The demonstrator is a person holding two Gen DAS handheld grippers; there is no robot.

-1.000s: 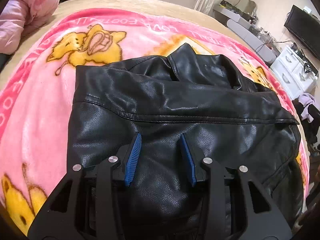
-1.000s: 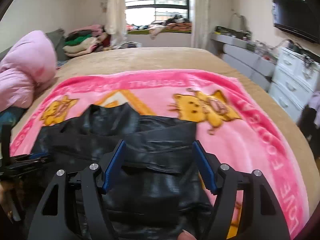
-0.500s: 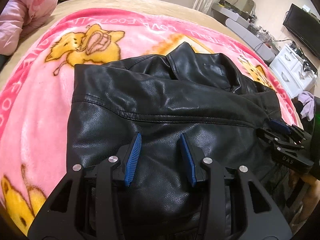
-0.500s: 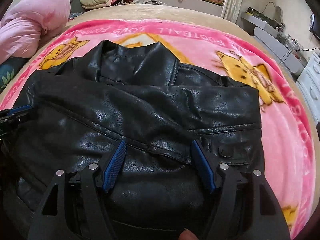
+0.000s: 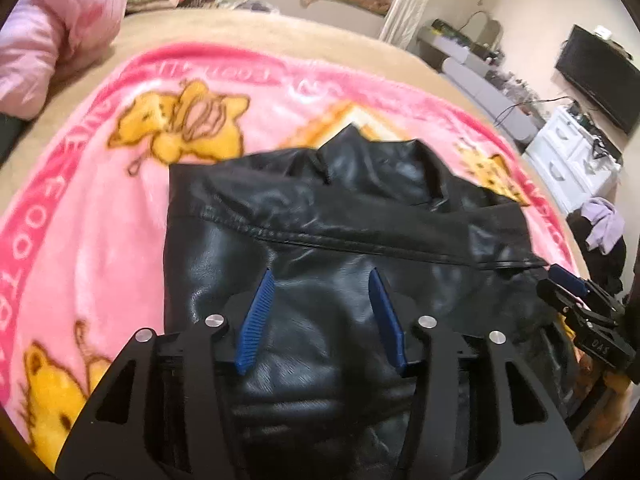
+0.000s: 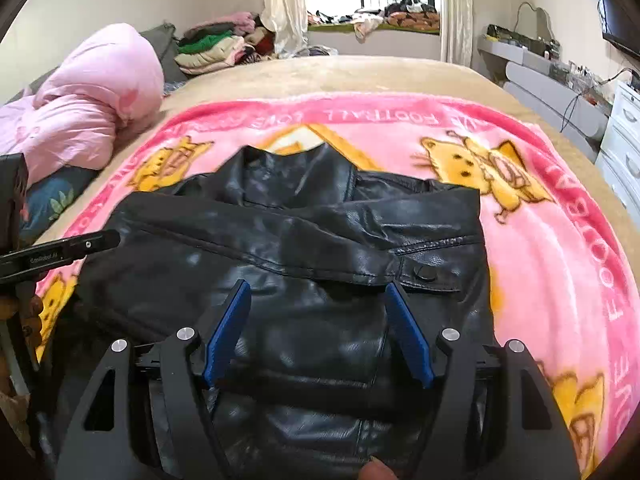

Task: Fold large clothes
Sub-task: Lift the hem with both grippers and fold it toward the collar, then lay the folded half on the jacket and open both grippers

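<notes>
A black leather jacket [image 5: 320, 240] lies folded on a pink blanket [image 5: 100, 208], collar at the far end and a sleeve laid across its front. Above the jacket's near part hovers my left gripper [image 5: 321, 274]. Its jaws are opening, and only the leather below shows between the blue pads [image 5: 258, 316]. My right gripper [image 6: 317, 283] hangs over the jacket [image 6: 300, 248] on the other side, jaws wide and still opening a little, gripping nothing. Each gripper shows in the other's view: the right gripper [image 5: 576, 300] at the jacket's right edge, the left gripper [image 6: 80, 244] at its left edge.
The blanket [image 6: 540, 240] covers a beige bed [image 6: 360, 76]. A pink duvet [image 6: 92, 108] sits at the far left with a pile of folded clothes [image 6: 208, 50] behind it. White drawers [image 5: 572, 160] and a TV [image 5: 600, 76] stand beyond the bed's right side.
My left gripper has lifted and its jaws have spread wider. My right gripper has come over the jacket and now shows at the jacket's right edge in the left wrist view.
</notes>
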